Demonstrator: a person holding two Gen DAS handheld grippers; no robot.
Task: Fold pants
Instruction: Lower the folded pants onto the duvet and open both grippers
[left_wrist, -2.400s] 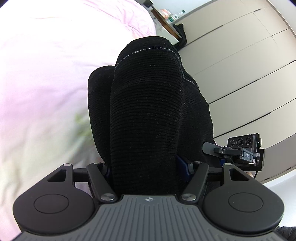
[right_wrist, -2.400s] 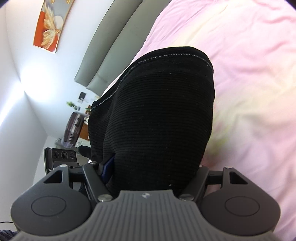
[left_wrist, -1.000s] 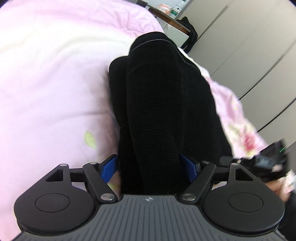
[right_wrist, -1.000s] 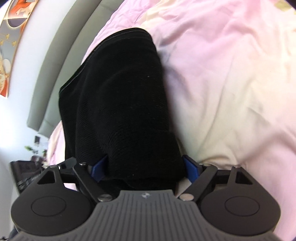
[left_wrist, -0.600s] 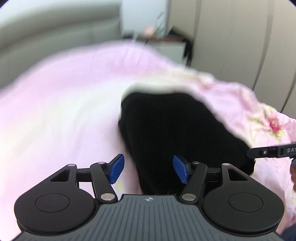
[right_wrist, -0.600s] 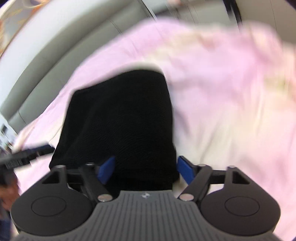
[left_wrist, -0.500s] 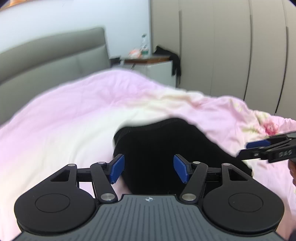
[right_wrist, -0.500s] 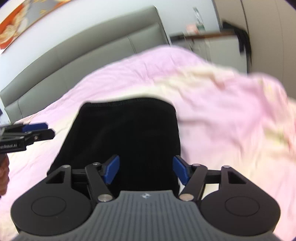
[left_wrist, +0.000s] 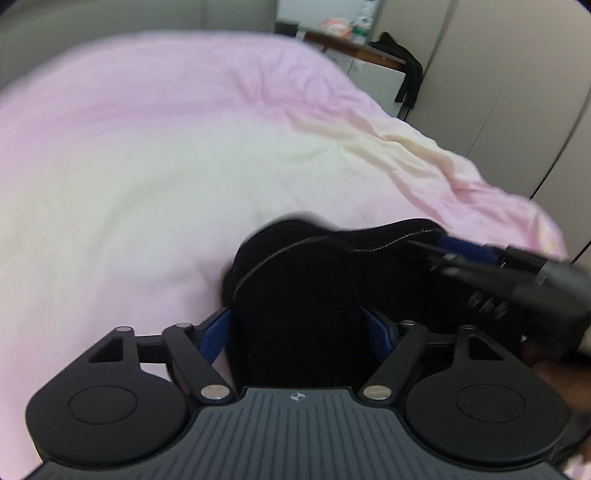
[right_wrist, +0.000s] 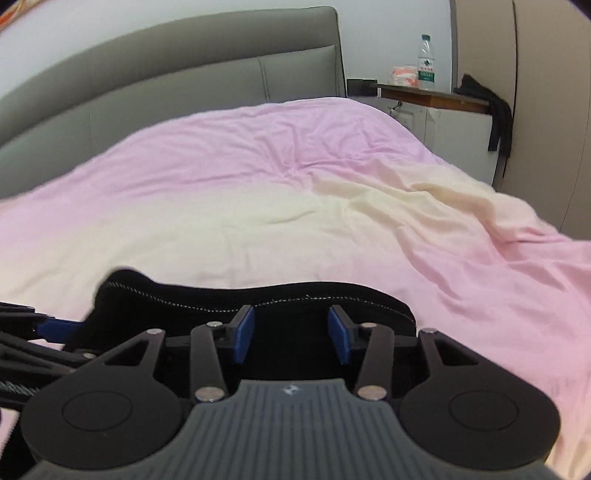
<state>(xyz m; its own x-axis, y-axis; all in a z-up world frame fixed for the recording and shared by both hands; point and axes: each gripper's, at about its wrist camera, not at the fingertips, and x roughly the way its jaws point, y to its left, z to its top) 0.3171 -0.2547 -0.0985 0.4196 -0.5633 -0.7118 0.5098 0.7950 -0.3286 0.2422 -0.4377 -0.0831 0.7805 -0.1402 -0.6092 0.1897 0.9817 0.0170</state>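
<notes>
The black pants (right_wrist: 258, 306) lie bunched on the pink and cream bed (right_wrist: 295, 192), right at the near edge. The left claw (left_wrist: 297, 328) is opening with cloth bulging between its blue pads; whether they press it I cannot tell. The right claw (right_wrist: 291, 332) is closing over the stitched hem, not yet pinching. Better to catch both hem corners evenly, then lift together. The bottle's label (right_wrist: 425, 75) is unreadable.
</notes>
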